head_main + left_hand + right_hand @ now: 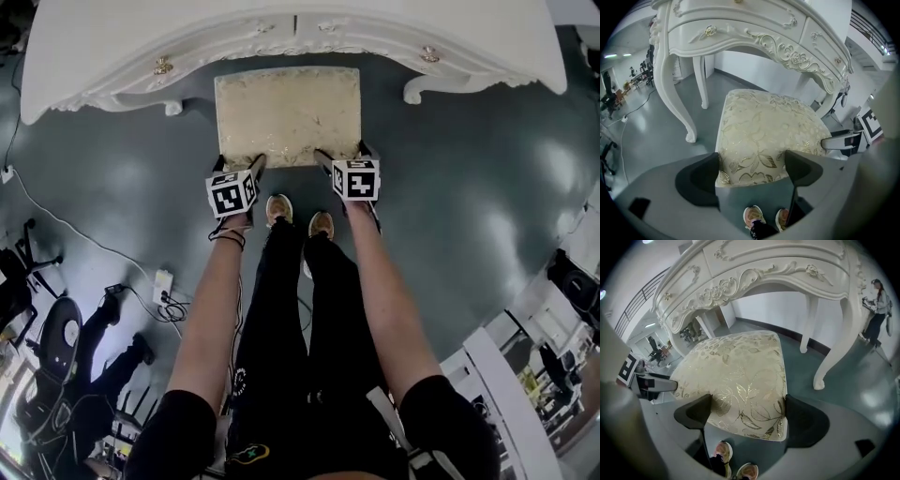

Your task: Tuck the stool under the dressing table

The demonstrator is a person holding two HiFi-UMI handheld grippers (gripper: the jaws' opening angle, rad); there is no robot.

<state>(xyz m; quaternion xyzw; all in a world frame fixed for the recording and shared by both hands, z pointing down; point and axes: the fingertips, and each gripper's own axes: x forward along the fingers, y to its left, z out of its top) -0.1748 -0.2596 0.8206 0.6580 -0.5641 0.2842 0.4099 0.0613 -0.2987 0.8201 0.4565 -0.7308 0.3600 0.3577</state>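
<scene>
Grey floor: stool lies lengthwise along dressing table front.

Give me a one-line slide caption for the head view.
From above: left gripper and right gripper clamp near corners of the floral stool facing the white dressing table.

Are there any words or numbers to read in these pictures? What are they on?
No readable words or numbers anywhere.
Left marker cube, right marker cube: black-and-white square patterns, not letters.
Trousers: small logos, too small to read.
Stool, dressing table: no print.
</scene>
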